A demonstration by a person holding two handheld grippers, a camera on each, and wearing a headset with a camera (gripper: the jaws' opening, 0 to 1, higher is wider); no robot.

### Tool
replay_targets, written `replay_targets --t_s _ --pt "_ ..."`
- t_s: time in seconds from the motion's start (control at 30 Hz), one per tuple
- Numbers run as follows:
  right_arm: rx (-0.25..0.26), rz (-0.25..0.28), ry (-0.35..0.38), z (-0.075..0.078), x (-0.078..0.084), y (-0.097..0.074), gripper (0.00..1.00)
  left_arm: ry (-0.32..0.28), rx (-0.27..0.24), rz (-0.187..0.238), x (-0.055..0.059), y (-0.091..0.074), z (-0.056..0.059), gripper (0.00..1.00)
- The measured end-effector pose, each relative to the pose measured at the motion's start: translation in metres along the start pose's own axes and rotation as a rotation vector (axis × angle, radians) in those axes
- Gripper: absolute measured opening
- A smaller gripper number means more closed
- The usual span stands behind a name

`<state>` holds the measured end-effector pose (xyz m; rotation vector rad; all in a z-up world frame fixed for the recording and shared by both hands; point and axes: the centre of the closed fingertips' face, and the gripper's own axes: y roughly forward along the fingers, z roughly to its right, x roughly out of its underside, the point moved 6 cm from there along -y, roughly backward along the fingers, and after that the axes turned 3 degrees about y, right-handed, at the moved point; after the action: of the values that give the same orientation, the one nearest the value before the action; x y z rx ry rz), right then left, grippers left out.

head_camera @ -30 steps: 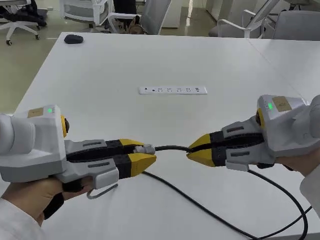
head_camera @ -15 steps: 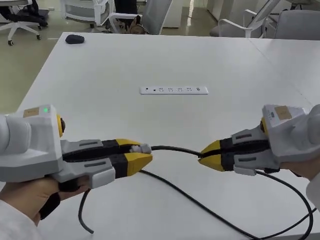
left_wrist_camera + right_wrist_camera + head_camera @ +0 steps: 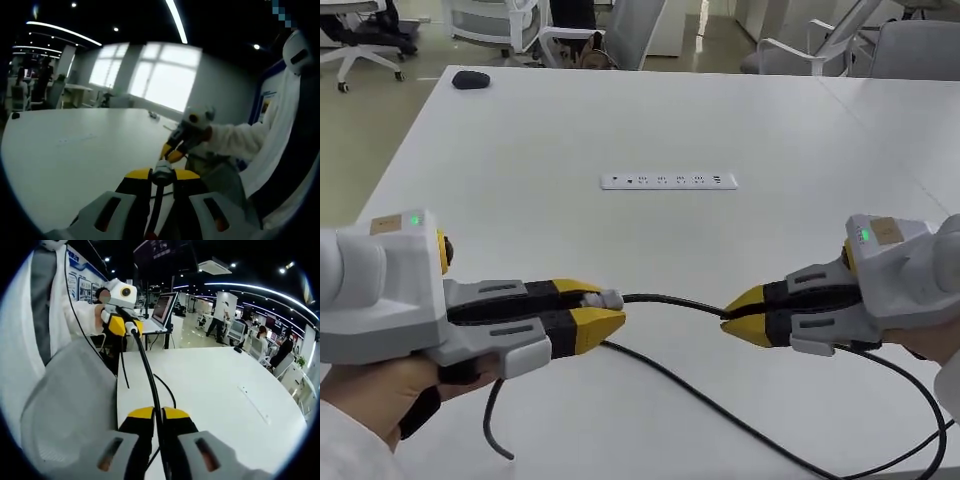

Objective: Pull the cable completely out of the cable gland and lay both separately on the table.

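Head view: left hand-held gripper (image 3: 616,306) clamps white cable gland (image 3: 608,298), right hand-held gripper (image 3: 728,318) clamps black cable (image 3: 670,300).

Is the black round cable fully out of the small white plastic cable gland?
No, in the head view the black cable enters the white cable gland clamped in the left gripper.

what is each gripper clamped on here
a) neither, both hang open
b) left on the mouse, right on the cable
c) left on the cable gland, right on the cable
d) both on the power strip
C: in the head view the left gripper has the pale cable gland between its yellow tips, and the right gripper is shut on the black cable that runs between the two.
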<state>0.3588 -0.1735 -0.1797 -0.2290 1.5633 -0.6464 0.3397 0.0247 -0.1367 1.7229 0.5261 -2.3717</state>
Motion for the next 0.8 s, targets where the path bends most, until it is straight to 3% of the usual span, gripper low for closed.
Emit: replay_targets --t_s 0.13,0.3,0.57,0.8 --pt "0.021 0.005 -0.014 0.001 -0.005 -0.002 0.07 0.013 0.008 -0.002 -0.002 0.001 0.002 0.17" --pt "0.058 0.013 -0.038 0.003 -0.016 -0.005 0.16 0.027 0.024 -0.017 -0.003 0.007 0.005 0.17" --pt "0.044 0.066 -0.144 -0.007 -0.053 -0.002 0.19 0.051 0.055 -0.03 -0.006 0.015 0.008 0.17" --pt "-0.016 0.116 -0.219 -0.021 -0.08 0.008 0.18 0.053 0.063 -0.034 -0.006 0.018 0.01 0.17"
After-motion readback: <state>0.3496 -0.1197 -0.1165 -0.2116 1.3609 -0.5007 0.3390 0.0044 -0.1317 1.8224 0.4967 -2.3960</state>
